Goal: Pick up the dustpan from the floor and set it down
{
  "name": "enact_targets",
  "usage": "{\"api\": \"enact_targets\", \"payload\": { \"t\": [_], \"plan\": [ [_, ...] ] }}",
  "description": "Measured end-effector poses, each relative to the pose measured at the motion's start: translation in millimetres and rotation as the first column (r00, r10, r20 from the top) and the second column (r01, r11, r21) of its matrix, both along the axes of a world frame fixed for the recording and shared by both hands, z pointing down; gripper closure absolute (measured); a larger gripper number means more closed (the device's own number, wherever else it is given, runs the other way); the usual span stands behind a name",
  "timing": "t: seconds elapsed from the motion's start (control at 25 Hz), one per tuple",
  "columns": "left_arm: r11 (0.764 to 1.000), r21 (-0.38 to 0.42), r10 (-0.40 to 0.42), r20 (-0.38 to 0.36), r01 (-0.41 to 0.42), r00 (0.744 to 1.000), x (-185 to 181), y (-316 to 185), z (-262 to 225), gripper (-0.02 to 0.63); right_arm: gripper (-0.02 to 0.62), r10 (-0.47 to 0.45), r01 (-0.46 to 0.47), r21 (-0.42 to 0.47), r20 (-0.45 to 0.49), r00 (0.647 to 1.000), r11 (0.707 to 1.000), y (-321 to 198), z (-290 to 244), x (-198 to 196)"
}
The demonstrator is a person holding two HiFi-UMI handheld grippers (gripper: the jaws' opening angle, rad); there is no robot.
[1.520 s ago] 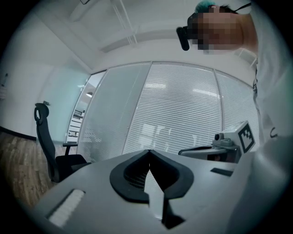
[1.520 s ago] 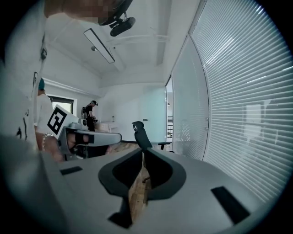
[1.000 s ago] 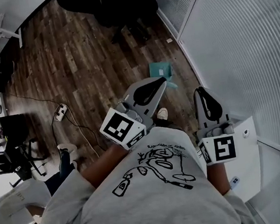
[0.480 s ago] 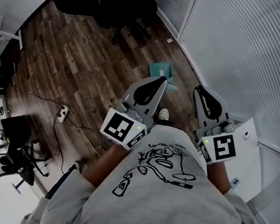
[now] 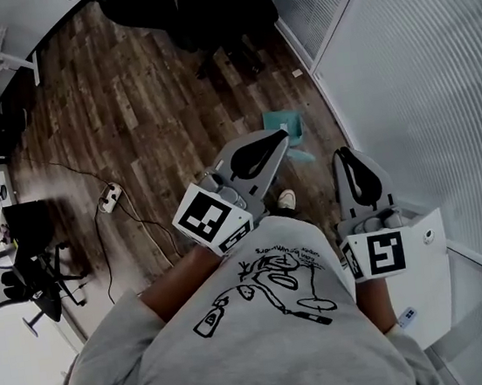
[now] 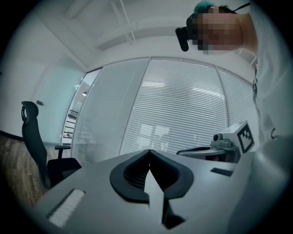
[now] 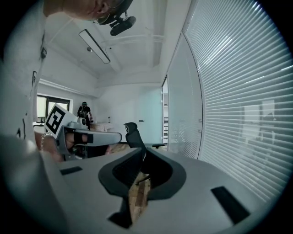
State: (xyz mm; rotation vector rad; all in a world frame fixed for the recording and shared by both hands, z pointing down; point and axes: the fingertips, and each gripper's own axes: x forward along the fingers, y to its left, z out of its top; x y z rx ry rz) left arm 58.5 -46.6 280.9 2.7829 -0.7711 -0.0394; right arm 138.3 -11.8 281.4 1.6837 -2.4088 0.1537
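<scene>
A teal dustpan [image 5: 285, 125] lies on the wooden floor near the glass wall, in the head view just beyond the tip of my left gripper [image 5: 279, 137]. That gripper is held level above the floor, jaws shut with nothing between them [image 6: 149, 151]. My right gripper [image 5: 343, 155] is to its right, close to the blinds, also shut and empty [image 7: 145, 149]. Neither touches the dustpan. Neither gripper view shows the dustpan.
Black office chairs [image 5: 218, 5] stand beyond the dustpan. A glass wall with blinds [image 5: 419, 76] runs along the right. A power strip with cable [image 5: 107, 195] lies on the floor at left. A white cabinet [image 5: 431, 287] sits below my right hand. My shoe [image 5: 287, 200] shows under the left gripper.
The floor and dustpan have slid slightly up and to the right in the head view as I moved. A person at the lower left has gone out of view. Both grippers stay shut.
</scene>
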Motion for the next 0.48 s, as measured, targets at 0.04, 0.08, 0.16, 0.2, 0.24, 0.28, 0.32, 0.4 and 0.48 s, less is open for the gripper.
{"api": "enact_targets", "payload": {
  "t": [0.04,0.08,0.16,0.2,0.24,0.28,0.32,0.4,0.48],
  "plan": [
    [1.0,-0.004,0.0,0.002,0.0,1.0,-4,-2,1,0.604,0.572,-0.001,0.001,-0.006,-0.002,1.0,1.0,-2,0,-4],
    [1.0,-0.009,-0.001,0.003,0.001,1.0,-7,-2,1,0.604,0.574,-0.002,0.002,-0.009,-0.004,1.0,1.0,-3,0,-7],
    [1.0,-0.017,-0.002,0.006,0.002,1.0,-13,-3,4,0.604,0.572,-0.003,0.003,-0.007,-0.003,1.0,1.0,-4,0,-12],
    [1.0,-0.018,-0.002,0.006,0.002,1.0,-15,-2,6,0.604,0.572,-0.003,0.003,-0.005,-0.002,1.0,1.0,-4,1,-14],
    [1.0,-0.018,-0.001,0.005,0.002,1.0,-17,-2,8,0.604,0.572,-0.002,0.002,-0.006,-0.003,1.0,1.0,-3,4,-15],
    [1.0,-0.019,-0.002,0.004,0.002,1.0,-18,-1,11,0.604,0.572,-0.001,0.001,-0.007,-0.003,1.0,1.0,-3,6,-16],
    [1.0,-0.021,-0.003,0.004,0.003,1.0,-20,-1,12,0.604,0.572,-0.001,0.001,-0.009,-0.003,1.0,1.0,-3,8,-17],
    [1.0,-0.025,-0.005,0.004,0.005,1.0,-23,0,13,0.604,0.572,-0.003,0.003,-0.01,-0.003,1.0,1.0,-3,8,-21],
    [1.0,-0.03,-0.005,0.004,0.005,1.0,-27,-1,12,0.604,0.572,-0.005,0.005,-0.018,-0.005,1.0,1.0,-3,7,-25]
  ]
}}
